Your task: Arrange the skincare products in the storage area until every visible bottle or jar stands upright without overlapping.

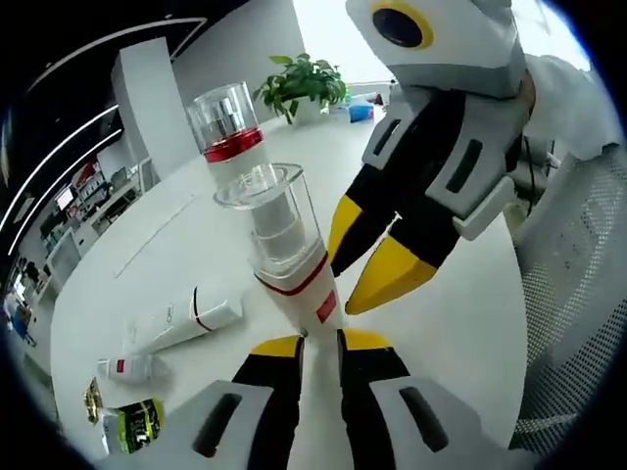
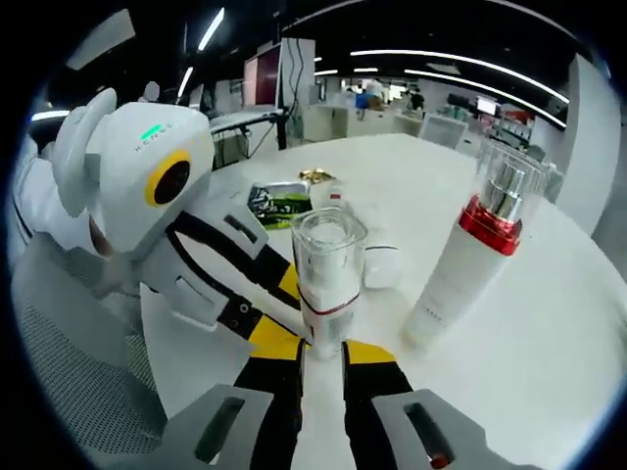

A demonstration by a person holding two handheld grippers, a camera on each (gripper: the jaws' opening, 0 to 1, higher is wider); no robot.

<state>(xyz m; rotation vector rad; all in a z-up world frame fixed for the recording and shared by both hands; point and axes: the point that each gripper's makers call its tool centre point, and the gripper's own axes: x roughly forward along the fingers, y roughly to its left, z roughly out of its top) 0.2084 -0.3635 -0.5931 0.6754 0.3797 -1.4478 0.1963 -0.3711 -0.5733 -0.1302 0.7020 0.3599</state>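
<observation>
Both grippers (image 1: 318, 341) (image 2: 323, 348) clamp one clear-capped white bottle (image 1: 294, 264); its label writing is unreadable.

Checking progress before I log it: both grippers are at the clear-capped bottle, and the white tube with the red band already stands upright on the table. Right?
Not quite. In the left gripper view the white tube lies flat on the table, not upright. Both the left gripper and right gripper are at the clear-capped bottle.

In the left gripper view, the lower part of the near bottle (image 1: 290, 257) is hidden between the jaws. At lower left, the green packet (image 1: 138, 424) is cut by the edge and its print is too small to read.
</observation>
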